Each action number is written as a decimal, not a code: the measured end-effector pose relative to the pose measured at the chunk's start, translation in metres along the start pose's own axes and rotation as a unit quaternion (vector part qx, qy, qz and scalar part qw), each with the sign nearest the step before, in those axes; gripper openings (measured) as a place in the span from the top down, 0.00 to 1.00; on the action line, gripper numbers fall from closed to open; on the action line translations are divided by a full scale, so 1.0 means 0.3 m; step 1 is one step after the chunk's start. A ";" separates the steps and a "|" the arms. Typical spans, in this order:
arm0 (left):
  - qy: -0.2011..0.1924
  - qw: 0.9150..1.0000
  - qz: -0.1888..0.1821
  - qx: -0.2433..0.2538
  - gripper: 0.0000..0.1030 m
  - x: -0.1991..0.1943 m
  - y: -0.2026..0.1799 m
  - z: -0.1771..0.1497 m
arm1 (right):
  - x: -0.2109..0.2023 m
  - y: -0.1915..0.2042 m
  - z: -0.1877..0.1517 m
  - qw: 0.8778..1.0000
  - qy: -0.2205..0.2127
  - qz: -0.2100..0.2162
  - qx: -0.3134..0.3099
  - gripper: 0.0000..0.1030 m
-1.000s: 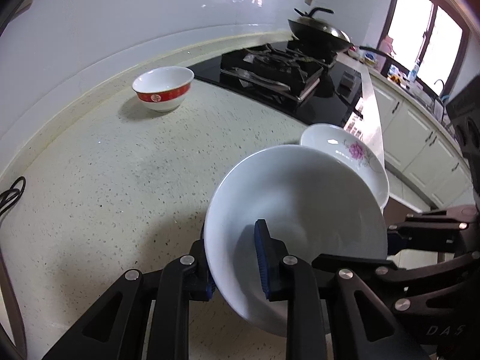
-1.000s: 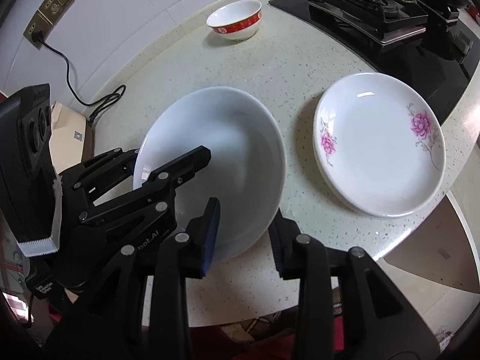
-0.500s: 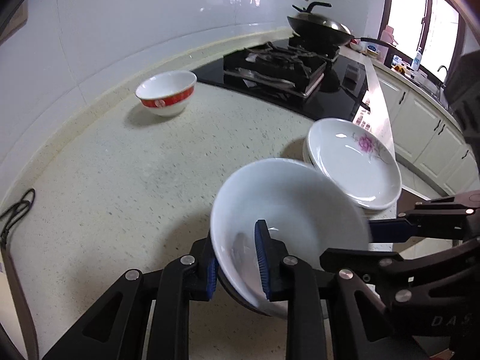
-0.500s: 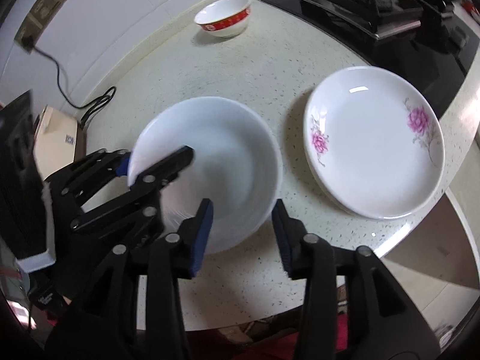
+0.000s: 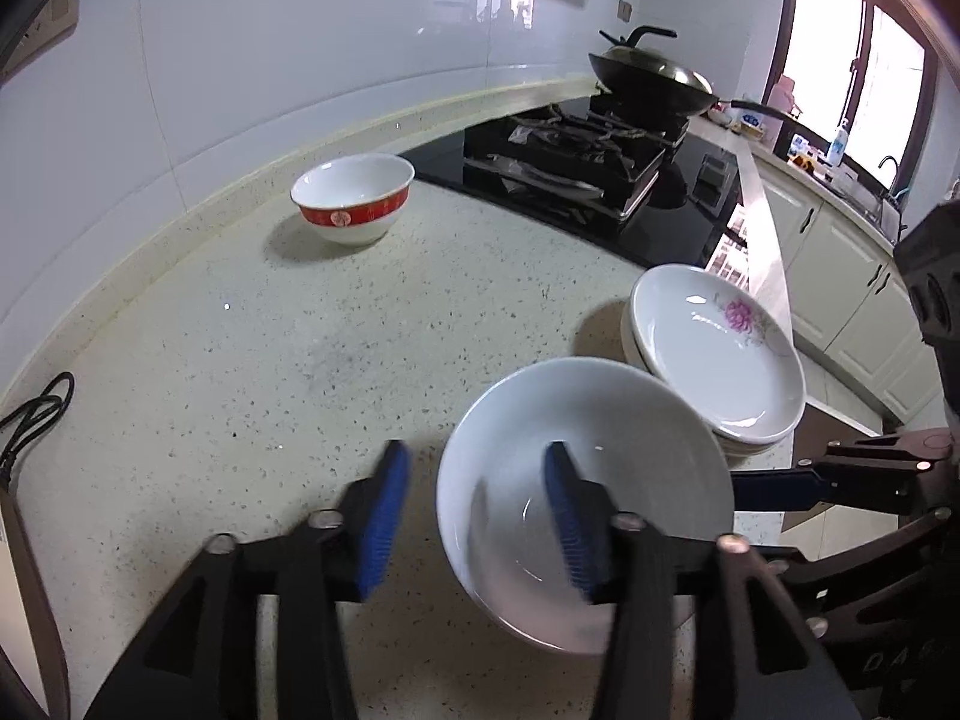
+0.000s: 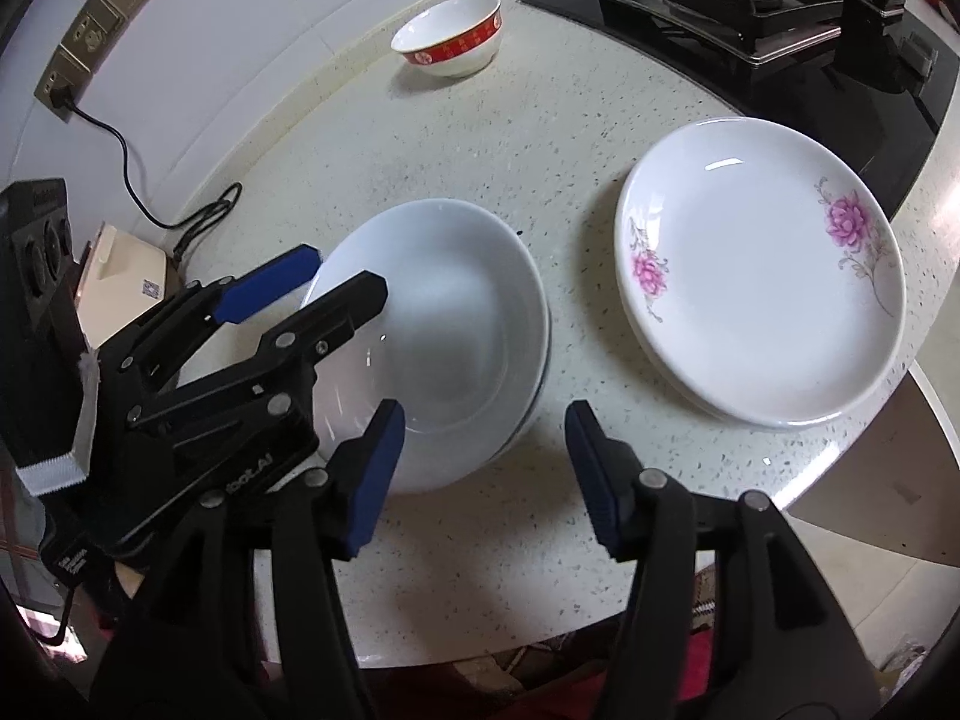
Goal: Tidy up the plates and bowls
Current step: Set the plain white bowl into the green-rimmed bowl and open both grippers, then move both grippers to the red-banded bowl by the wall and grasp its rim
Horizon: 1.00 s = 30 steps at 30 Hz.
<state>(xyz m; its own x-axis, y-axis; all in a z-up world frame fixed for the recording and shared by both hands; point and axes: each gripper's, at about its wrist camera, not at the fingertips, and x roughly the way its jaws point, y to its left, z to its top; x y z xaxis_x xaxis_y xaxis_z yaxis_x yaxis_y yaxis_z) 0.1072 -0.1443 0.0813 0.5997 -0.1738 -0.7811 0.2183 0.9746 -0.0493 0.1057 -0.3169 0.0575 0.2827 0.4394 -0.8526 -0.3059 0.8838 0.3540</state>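
Note:
A plain white deep plate [image 5: 600, 450] [image 6: 456, 312] rests on the speckled counter [image 5: 270, 360] [image 6: 600, 138], seemingly on another plate below it. My left gripper [image 5: 474, 516] [image 6: 324, 282] is open, its jaws straddling the plate's near rim without gripping. My right gripper [image 6: 483, 474] is open and empty just in front of the plate; one of its fingers [image 5: 774, 489] shows in the left wrist view. A stack of white flower-patterned plates [image 5: 720, 354] [image 6: 762, 270] sits to the right. A white bowl with a red band [image 5: 354, 198] [image 6: 450, 42] stands near the wall.
A black gas hob [image 5: 576, 162] [image 6: 750, 6] with a wok [image 5: 654, 81] lies at the back right. A black cable [image 5: 30, 420] [image 6: 180, 216] and wall sockets [image 6: 102, 18] are at the left. The counter's front edge [image 6: 840, 480] runs just below the flowered plates.
My left gripper has lowered the white plate onto the counter and opened, letting it go. My right gripper has opened wider and stayed in front of the plate.

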 end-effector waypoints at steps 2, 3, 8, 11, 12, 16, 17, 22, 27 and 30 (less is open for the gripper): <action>-0.007 1.000 -0.004 0.002 0.40 -0.011 -0.002 0.002 | -0.018 -0.005 -0.002 1.000 -0.006 0.004 0.001 0.41; -0.009 1.000 -0.008 0.000 0.39 -0.016 0.000 0.003 | -0.030 -0.008 -0.003 1.000 -0.010 0.004 0.001 0.41; -0.023 0.998 -0.039 -0.040 0.30 -0.030 0.053 0.016 | -0.103 -0.023 0.009 0.999 -0.037 0.029 -0.004 0.37; -0.035 0.992 -0.050 -0.113 0.22 -0.026 0.139 0.024 | -0.136 -0.038 0.038 0.997 -0.057 0.042 -0.002 0.36; -0.039 0.987 -0.048 -0.145 0.22 -0.023 0.175 0.021 | -0.144 -0.045 0.050 0.997 -0.063 0.044 0.002 0.36; -0.013 0.976 -0.010 -0.217 0.21 0.021 0.284 0.012 | -0.137 -0.054 0.120 0.997 -0.072 0.039 0.004 0.34; -0.001 0.973 0.006 -0.229 0.21 0.038 0.307 0.015 | -0.123 -0.050 0.143 0.997 -0.070 0.032 -0.002 0.34; 0.014 0.972 0.047 -0.229 0.21 0.082 0.357 0.110 | -0.082 -0.017 0.274 0.993 -0.099 -0.024 -0.060 0.22; -0.003 0.977 0.069 -0.200 0.21 0.138 0.381 0.241 | -0.025 -0.011 0.460 0.992 -0.089 -0.046 -0.073 0.19; -0.007 0.979 0.063 -0.196 0.21 0.193 0.408 0.308 | 0.013 -0.021 0.579 0.993 -0.071 -0.085 -0.051 0.19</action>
<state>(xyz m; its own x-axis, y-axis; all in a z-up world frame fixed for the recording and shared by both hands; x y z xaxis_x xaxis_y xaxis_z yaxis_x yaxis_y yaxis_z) 0.2397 -0.0480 0.0874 0.6138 -0.0481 -0.7880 -0.1686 0.9671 -0.1903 0.2666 -0.2928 0.1187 0.4605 0.3096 -0.8319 -0.3305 0.9296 0.1631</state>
